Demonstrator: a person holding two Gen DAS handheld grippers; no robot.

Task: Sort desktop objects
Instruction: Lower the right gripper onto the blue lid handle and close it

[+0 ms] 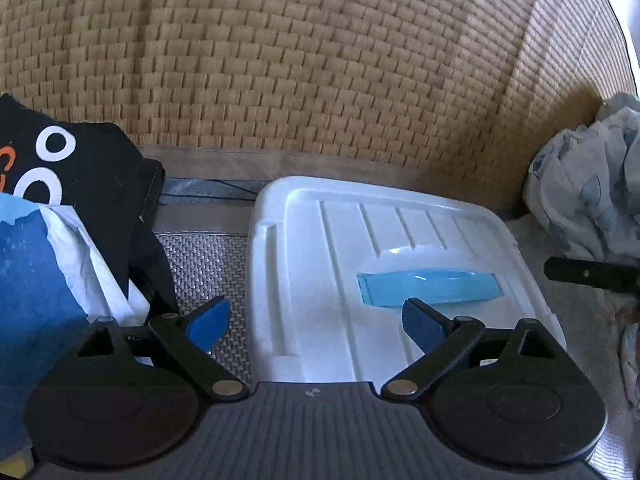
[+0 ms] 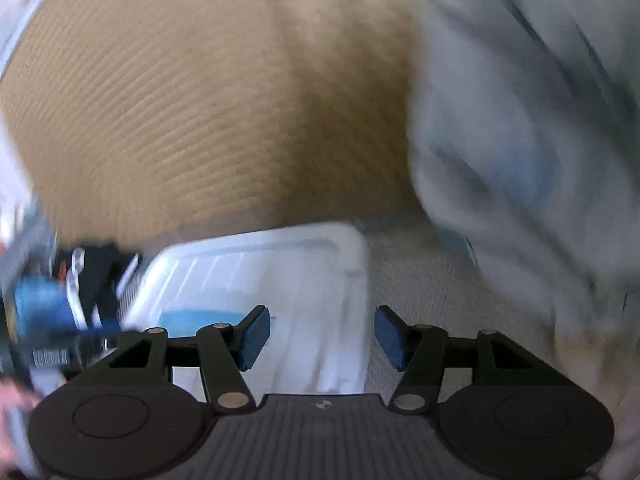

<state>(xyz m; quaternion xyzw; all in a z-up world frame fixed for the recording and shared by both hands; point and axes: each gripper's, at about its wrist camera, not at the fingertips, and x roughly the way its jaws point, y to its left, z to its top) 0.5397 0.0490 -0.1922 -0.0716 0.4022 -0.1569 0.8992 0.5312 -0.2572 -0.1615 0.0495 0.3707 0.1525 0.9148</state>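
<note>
Hovering, left gripper point(image 1: 316, 322): I see my blue fingers spread wide with nothing between them, poised over the near left part of the box lid.
Right gripper point(image 2: 322, 338): fingers apart, nothing pinched; the lid's right edge runs through the gap between them. This view is blurred.
Box lid point(image 1: 320, 256): white, ribbed, lying flat just ahead of both grippers, with a light-blue handle point(image 1: 430, 286) set in its near half.
Left of lid: a blue and white pack point(image 1: 44, 264) leans against a black bag point(image 1: 80, 160) printed with white rings; grey mesh matting point(image 1: 204, 264) shows between them and the lid.
Right of lid: a crumpled pale floral cloth point(image 1: 588, 184), well apart from the lid.
Behind: a woven straw mat point(image 1: 300, 60) fills the background.
</note>
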